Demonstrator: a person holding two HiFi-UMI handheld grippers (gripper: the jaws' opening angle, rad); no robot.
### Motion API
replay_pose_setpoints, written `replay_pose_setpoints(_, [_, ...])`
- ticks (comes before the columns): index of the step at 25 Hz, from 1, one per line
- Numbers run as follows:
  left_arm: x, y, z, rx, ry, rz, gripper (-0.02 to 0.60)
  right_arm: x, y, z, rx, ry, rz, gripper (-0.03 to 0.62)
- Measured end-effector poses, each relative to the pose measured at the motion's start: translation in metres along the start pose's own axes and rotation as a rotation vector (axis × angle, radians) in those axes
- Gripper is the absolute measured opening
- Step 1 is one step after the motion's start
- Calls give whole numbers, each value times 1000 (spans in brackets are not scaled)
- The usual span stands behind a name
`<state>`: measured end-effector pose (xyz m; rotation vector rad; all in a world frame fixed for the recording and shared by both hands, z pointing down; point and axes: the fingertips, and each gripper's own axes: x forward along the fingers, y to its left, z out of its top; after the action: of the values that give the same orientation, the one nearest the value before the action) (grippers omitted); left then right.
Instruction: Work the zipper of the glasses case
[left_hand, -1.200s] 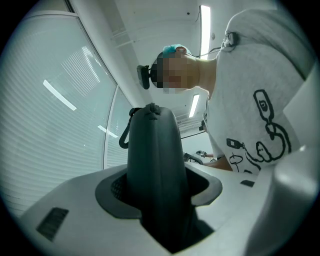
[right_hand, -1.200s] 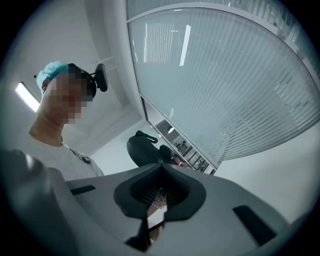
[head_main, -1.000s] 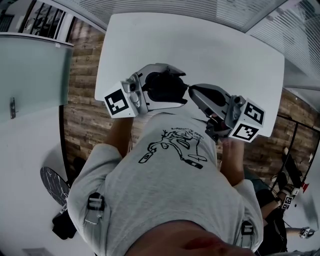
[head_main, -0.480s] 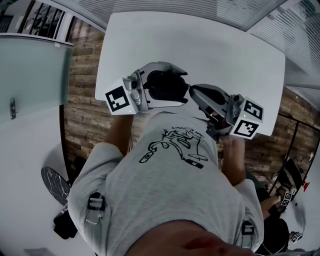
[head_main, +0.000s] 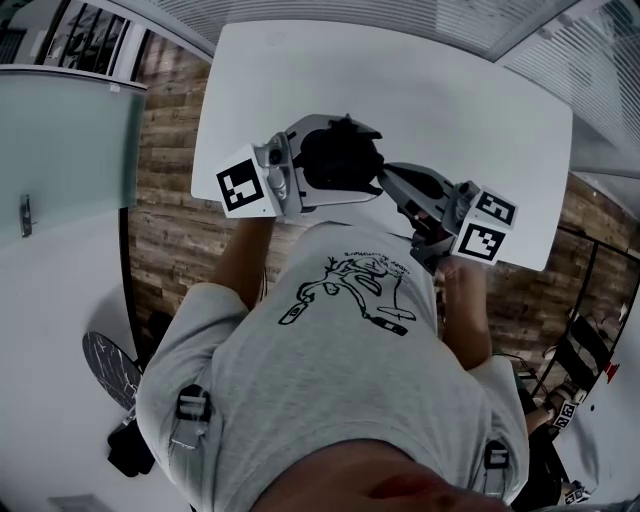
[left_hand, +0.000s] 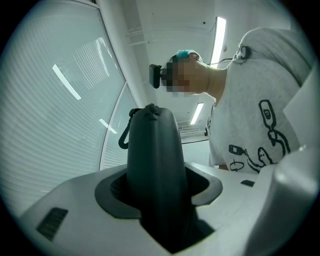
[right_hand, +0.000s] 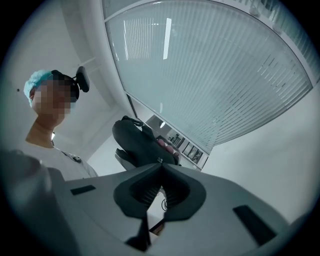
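Observation:
In the head view both grippers are held close to the person's chest, over the near edge of the white table (head_main: 420, 80). My left gripper (head_main: 352, 165) is shut on the black glasses case (head_main: 338, 158). In the left gripper view the case (left_hand: 152, 150) stands upright between the jaws, with a cord loop (left_hand: 124, 137) near its top. My right gripper (head_main: 384, 174) points at the case from the right. In the right gripper view its jaws (right_hand: 160, 162) are shut on the small metal zipper pull (right_hand: 160, 160) at the edge of the case (right_hand: 140, 142).
The person's grey shirt (head_main: 340, 340) fills the lower part of the head view. A wood-pattern floor (head_main: 165, 210) lies to the left of the table, with a glass partition (head_main: 60, 140) at far left. A dark chair base (head_main: 105, 365) stands at lower left.
My right gripper has shifted a little toward the table, still shut at the case's edge. My left gripper has rolled slightly with the case and otherwise kept its place.

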<state>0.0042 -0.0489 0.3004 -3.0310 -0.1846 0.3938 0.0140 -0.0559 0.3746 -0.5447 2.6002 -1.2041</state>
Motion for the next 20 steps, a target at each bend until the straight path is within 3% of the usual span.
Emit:
replay_pose_setpoints(5, [-1, 5, 4, -51, -52, 20, 253, 2, -5, -5, 6, 4, -1, 5])
replay_pose_setpoints(20, [3, 13, 16, -95, -175, 32, 256, 4, -9, -12, 82, -13, 60, 5])
